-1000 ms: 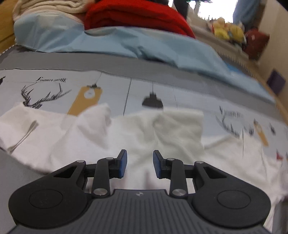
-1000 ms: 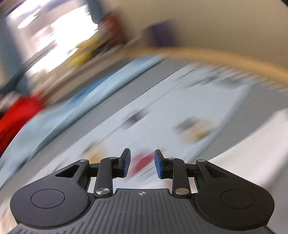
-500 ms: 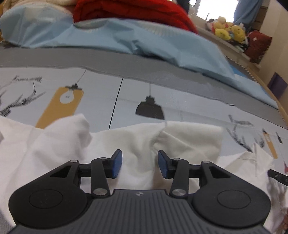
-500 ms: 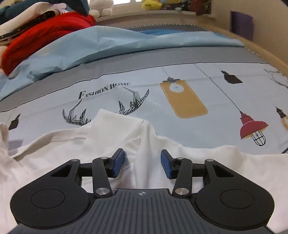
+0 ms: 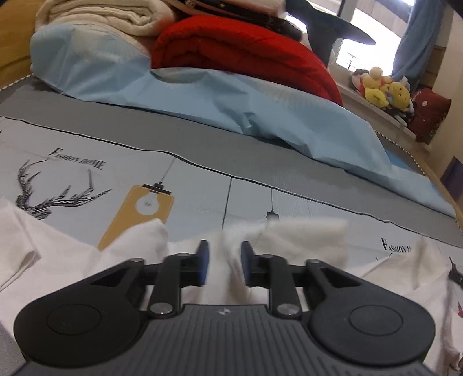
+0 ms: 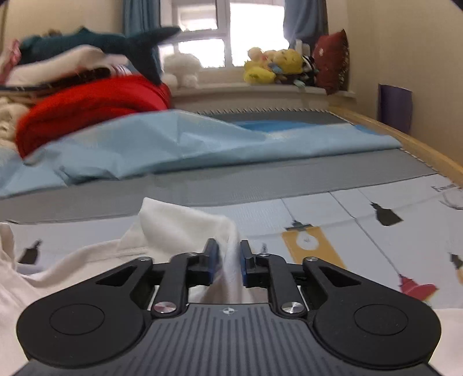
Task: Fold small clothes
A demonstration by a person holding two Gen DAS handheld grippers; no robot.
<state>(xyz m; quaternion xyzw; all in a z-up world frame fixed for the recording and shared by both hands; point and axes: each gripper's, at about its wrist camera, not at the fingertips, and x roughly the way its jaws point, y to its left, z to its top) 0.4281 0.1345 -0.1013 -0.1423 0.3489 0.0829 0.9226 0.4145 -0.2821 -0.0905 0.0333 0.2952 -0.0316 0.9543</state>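
Note:
A small white garment [image 5: 306,243] lies crumpled on a printed mat [image 5: 86,162] on the bed. In the left wrist view my left gripper [image 5: 222,264] has its blue pads on either side of a raised fold of the white cloth, closing on it. In the right wrist view the same white garment [image 6: 179,228] lies under my right gripper [image 6: 228,261], whose pads pinch a ridge of the cloth between them. Both pinched folds stand up slightly off the mat.
A light blue sheet [image 5: 231,107] lies bunched across the bed beyond the mat. A red blanket [image 5: 246,57] and cream bedding [image 5: 95,14] are stacked behind it. Plush toys [image 6: 272,68] sit on the window sill. A wooden bed edge [image 6: 411,144] runs at right.
Both grippers have narrowed around folds of the white garment and lifted slightly. The views have tilted up, showing more of the room.

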